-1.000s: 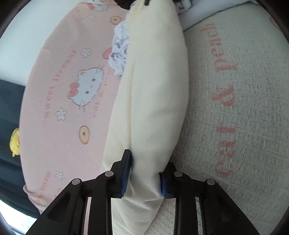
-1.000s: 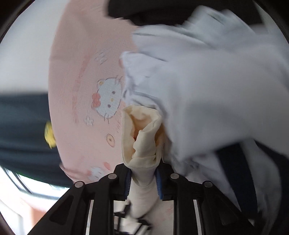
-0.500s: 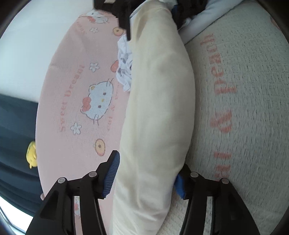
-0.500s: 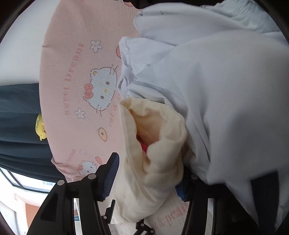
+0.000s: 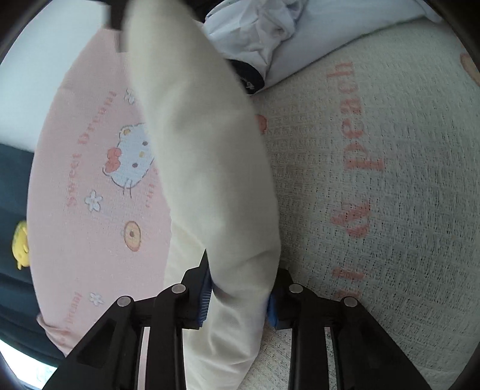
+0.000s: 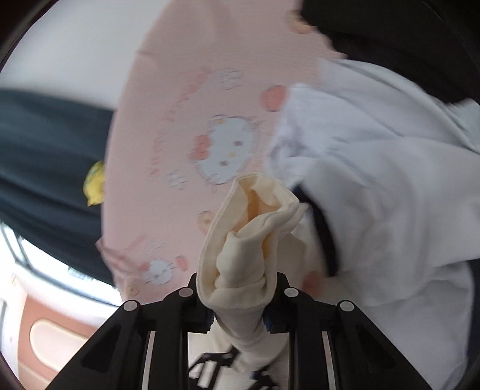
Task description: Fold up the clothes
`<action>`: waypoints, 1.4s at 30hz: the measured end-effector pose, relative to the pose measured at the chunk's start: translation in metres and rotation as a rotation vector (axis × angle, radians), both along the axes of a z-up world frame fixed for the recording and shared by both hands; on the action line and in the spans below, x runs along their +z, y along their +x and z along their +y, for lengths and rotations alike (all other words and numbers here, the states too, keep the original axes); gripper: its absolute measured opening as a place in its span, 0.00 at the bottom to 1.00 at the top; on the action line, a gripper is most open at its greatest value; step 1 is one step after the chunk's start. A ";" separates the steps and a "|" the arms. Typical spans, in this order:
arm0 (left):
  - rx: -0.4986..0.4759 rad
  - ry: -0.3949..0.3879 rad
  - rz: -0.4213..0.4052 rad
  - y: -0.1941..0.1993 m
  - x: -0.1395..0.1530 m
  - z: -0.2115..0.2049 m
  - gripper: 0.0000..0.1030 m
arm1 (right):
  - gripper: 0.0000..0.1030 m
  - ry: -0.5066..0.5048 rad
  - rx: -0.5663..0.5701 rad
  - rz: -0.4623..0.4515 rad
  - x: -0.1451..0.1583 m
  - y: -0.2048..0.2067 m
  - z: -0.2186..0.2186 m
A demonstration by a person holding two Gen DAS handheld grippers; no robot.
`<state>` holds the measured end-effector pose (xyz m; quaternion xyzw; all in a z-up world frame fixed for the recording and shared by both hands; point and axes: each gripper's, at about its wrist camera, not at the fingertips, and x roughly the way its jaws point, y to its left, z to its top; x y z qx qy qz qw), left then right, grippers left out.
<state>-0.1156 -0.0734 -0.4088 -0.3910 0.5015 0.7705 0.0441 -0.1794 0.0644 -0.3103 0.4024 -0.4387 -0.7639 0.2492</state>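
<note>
- My left gripper (image 5: 240, 295) had just closed its jaws again, and the blue pads pinched one end of the cream garment (image 5: 210, 156) at the bottom centre of the left wrist view.
- From there the cream garment ran as a long, smooth band up and leftward to the top of the frame, where a dark shape met its far end; blur kept me from telling what that shape was.
- Left of the band lay the pink cartoon-cat blanket (image 5: 96, 192); right of it lay the cream woven blanket with pink lettering (image 5: 390, 186).
- A crumpled white garment (image 5: 270, 27) sat at the top of the frame, just right of the band.
- My right gripper (image 6: 238, 310) had also just narrowed its jaws, and they were clamped on the other end of the cream garment (image 6: 249, 240), bunched at the bottom centre of the right wrist view with its open hem flaring upward.
- In that view the white garment (image 6: 375, 186) filled the right side, against the cream bundle, and the pink blanket (image 6: 180, 126) spread across the centre and upper left, all blurred.
</note>
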 end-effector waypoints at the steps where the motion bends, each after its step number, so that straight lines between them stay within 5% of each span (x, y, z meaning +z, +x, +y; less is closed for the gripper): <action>1: 0.007 0.024 0.005 0.004 0.003 -0.004 0.24 | 0.22 -0.007 0.013 0.014 0.004 -0.001 -0.006; 12: -0.043 -0.031 0.100 0.035 0.017 -0.018 0.34 | 0.22 0.059 0.046 0.065 0.036 0.011 -0.033; 19: -0.009 -0.051 0.061 0.034 0.007 -0.047 0.36 | 0.22 0.059 0.028 0.070 0.044 0.019 -0.036; 22: -0.004 -0.018 0.062 0.024 0.016 -0.049 0.36 | 0.22 0.152 0.036 0.085 0.051 0.021 -0.043; 28: 0.045 0.224 -0.023 0.002 0.053 -0.059 0.36 | 0.22 0.374 0.030 0.093 0.054 0.021 -0.040; 33: 0.079 0.400 -0.109 -0.002 0.080 -0.074 0.36 | 0.22 0.360 0.018 0.043 0.038 0.017 -0.021; 42: 0.181 0.662 -0.115 0.042 0.105 -0.052 0.36 | 0.22 0.289 -0.010 0.006 0.013 0.021 -0.009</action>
